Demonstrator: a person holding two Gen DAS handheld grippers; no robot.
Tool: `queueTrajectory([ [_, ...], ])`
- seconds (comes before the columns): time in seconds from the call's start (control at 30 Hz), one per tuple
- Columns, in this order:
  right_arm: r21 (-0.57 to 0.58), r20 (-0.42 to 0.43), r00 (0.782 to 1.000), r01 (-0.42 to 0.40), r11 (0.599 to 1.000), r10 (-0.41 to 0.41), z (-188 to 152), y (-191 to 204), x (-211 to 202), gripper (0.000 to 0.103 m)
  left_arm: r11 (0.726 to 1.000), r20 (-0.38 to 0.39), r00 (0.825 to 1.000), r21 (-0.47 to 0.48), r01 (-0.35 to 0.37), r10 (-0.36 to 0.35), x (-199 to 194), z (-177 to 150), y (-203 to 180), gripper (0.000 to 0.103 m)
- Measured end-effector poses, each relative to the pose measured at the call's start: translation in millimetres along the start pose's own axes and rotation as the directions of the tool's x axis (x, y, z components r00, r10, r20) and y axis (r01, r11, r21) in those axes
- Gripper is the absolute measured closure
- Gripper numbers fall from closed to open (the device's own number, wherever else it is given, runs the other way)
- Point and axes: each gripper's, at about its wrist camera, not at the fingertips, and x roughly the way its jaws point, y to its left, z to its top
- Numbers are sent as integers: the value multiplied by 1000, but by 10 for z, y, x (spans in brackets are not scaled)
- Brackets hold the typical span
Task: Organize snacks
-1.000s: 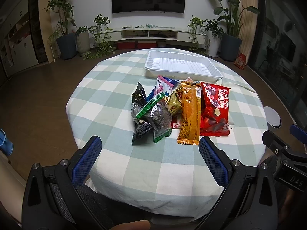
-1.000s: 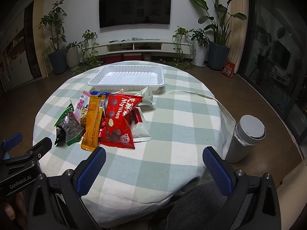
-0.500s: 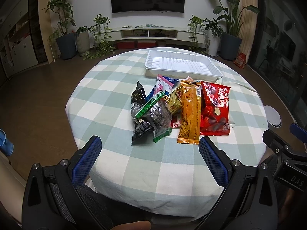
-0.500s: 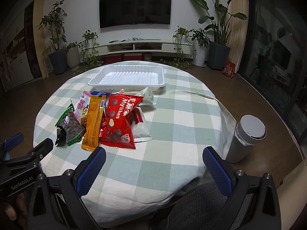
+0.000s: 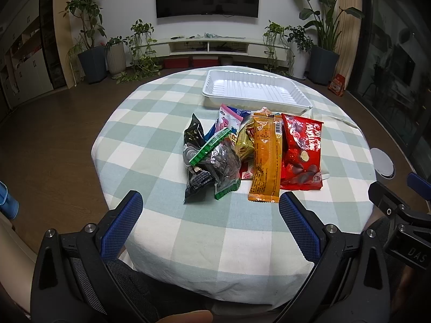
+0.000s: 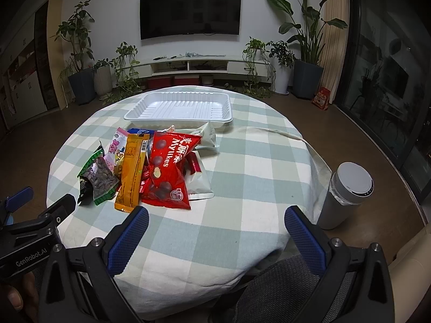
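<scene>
Both grippers (image 5: 210, 204) (image 6: 215, 219) gape wide, empty.

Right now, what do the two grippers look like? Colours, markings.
Both match: black frames with triangular cut-outs and silver screws, and two fingers with blue cross-hatched pads. The left gripper reads "GenRobot.AI" in white in the right wrist view; the right gripper shows "DAS" in the left wrist view. No cables visible.

Black frames, blue textured jaws (silver screws, "GenRobot.AI" marking)
</scene>
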Motion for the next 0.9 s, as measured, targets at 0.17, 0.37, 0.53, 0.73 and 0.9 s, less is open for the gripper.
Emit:
queueTrajectory([
  [0.17,0,-2,1000,-1,1000,1,0,2,-7,0,1000,-1,1000,0,1,-1,5,1,0,1],
  [0.37,1,-3,1000,-1,1000,1,-4,1,-6,0,1000,-1,1000,0,1,-1,6,1,0,1],
  [0.53,-1,-1,1000,0,1000,0,-3,1,-2,0,1000,-1,1000,0,1,-1,4,-1,-1,1],
  [0.73,0,-2,1000,-1,1000,1,-6,-5,-15,0,1000,-1,1000,0,1,-1,5,1,-1,1],
  [0.9,0,-1,1000,0,1000,0,-8,20,12,0,1000,-2,1000,0,1,-1,10,-7,-5,1],
])
